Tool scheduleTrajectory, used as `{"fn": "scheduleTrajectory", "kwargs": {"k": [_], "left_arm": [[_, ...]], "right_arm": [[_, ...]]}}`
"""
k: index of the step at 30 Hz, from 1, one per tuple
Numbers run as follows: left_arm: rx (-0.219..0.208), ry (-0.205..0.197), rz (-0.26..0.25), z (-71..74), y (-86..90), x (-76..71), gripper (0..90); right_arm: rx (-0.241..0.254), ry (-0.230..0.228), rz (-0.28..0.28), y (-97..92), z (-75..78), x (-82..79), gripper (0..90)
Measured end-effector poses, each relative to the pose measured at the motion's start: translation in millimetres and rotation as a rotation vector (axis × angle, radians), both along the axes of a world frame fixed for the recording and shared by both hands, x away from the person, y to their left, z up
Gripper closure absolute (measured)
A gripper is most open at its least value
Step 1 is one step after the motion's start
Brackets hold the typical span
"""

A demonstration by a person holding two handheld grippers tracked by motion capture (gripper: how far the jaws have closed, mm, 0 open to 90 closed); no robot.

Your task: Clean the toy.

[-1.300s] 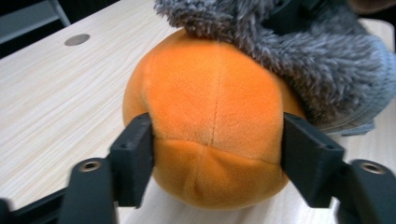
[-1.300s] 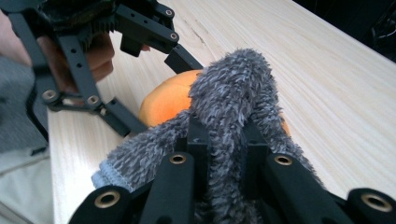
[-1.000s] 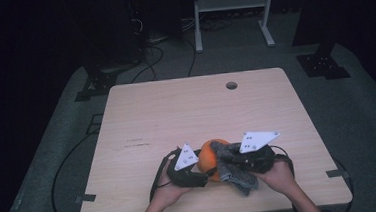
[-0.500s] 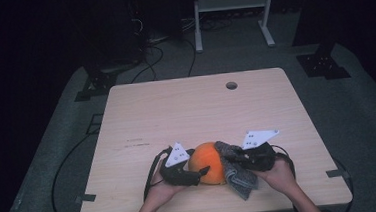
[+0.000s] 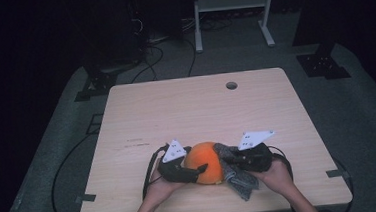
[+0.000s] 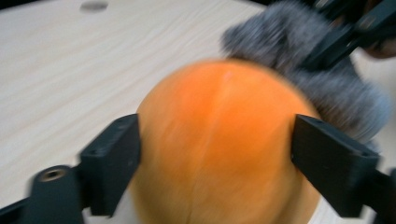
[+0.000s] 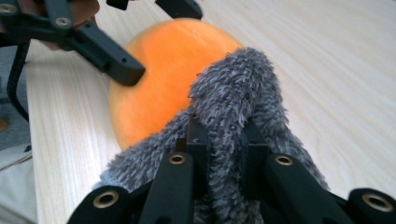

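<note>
An orange ball [image 5: 206,163] rests near the front edge of the surface [image 5: 196,108], with a grey fluffy cloth [image 7: 233,98] draped against its side. The cloth is pinched tight in the right claw [image 7: 223,133]; it is judged light, soft and limp. The left claw [image 6: 215,154] has just been opening, its jaws now standing either side of the ball (contact cannot be told). The ball looks smooth, rounded and likely slippery, best gripped across its widest part. No writing can be read.

High view looks down from afar; both gripper views look close-up, sharing the orange ball [image 5: 206,162].
</note>
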State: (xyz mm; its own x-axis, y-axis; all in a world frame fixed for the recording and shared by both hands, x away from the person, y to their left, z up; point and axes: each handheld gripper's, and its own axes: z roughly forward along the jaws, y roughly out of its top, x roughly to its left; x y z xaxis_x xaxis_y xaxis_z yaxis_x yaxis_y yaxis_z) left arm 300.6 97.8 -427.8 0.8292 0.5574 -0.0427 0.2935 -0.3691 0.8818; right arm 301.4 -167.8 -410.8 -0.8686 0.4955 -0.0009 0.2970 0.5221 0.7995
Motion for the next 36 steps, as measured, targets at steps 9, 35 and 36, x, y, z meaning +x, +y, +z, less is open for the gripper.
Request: {"fn": "scheduleTrajectory", "kwargs": {"k": [9, 35, 36], "left_arm": [[0.022, 0.023, 0.041, -7.7, 13.9, 4.5, 27.2], [-0.048, 0.066, 0.063, -12.7, 24.4, 9.9, 27.5], [-0.042, 0.065, 0.062, -12.3, 24.3, 9.5, 27.5]], "right_arm": [[0.009, -0.005, 0.035, 5.3, -2.4, -1.7, 77.8], [0.061, 0.076, 0.029, 0.4, -15.1, 7.2, 77.5], [0.054, 0.088, 0.013, -2.6, -16.5, 8.8, 77.5]]}}
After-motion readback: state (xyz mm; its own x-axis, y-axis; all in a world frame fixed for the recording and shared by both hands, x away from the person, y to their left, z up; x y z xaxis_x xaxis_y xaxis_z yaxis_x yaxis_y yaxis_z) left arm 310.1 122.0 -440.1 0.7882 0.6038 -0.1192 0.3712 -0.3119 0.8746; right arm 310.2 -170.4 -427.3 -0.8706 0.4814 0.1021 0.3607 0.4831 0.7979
